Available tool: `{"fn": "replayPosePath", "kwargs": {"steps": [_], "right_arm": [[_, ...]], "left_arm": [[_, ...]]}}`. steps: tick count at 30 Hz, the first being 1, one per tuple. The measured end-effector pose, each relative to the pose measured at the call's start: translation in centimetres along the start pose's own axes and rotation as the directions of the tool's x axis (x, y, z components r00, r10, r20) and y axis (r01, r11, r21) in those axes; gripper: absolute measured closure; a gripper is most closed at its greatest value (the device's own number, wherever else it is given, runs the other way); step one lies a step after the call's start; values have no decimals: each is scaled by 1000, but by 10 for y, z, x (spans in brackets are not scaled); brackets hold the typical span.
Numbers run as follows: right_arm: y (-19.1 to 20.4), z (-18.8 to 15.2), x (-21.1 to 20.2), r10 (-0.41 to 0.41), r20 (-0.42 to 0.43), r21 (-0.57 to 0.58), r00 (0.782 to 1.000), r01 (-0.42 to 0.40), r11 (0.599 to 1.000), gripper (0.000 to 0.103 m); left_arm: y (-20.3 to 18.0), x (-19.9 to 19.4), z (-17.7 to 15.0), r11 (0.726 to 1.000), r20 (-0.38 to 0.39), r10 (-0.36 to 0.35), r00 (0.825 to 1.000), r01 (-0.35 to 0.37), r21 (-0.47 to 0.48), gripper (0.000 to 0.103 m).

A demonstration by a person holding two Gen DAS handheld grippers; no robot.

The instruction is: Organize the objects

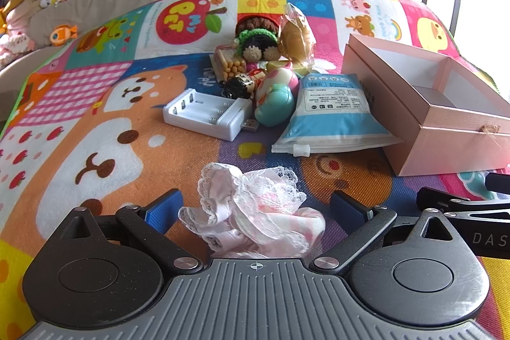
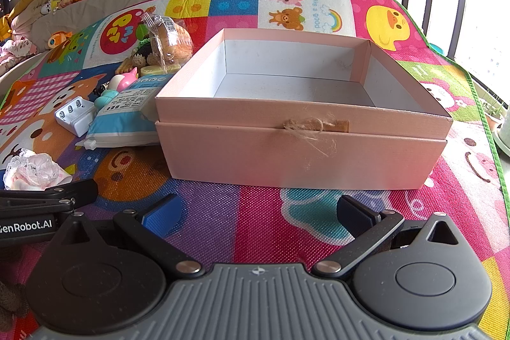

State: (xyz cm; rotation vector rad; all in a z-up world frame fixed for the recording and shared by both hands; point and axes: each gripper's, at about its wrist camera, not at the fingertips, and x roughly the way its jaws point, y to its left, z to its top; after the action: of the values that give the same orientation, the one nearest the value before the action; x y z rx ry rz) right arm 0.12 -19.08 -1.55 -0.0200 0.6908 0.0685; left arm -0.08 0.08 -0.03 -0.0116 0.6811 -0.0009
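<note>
While spread wide on the woven cartoon play mat (image 1: 95,104), left gripper (image 1: 255,206) straddling, not pinching, one crumpled pink lace-trimmed cloth (image 1: 255,209). Right gripper (image 2: 255,212) spread just as wide over bare mat, nothing between the blue pads, facing one square pink cardboard box (image 2: 299,148), open, white-lined, frayed twine at its front. Left of the box, touching it: one flat blue-and-white pouch (image 1: 331,110). Beyond: one white plastic battery charger (image 1: 204,113), one crinkly wrapped bun (image 1: 295,37), two crocheted dolls (image 1: 258,43), glossy rounded figurines (image 1: 274,91).
</note>
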Motion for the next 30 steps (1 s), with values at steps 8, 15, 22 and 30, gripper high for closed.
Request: {"fn": "replayPosePath", "kwargs": {"steps": [8,15,22,30], "right_arm": [[0,0,0,0,0,0,1000,0,1000,0],[-1,0,0,1,1,0,1000,-1,1000,0],[-4,-1,1,4,0,5,1000,-4,1000,0],[-6,-1,-2,12,0,6,1000,-12,1000,0]], "left_arm": [[0,0,0,1000,0,1,1000,-1,1,1],[0,0,0,1000,0,11,1000,-11,24,1],[0,1,1,999,-6,0,1000,1,33,1],[1,-15,-9,998,-33,-32,999,34,62,1]]}}
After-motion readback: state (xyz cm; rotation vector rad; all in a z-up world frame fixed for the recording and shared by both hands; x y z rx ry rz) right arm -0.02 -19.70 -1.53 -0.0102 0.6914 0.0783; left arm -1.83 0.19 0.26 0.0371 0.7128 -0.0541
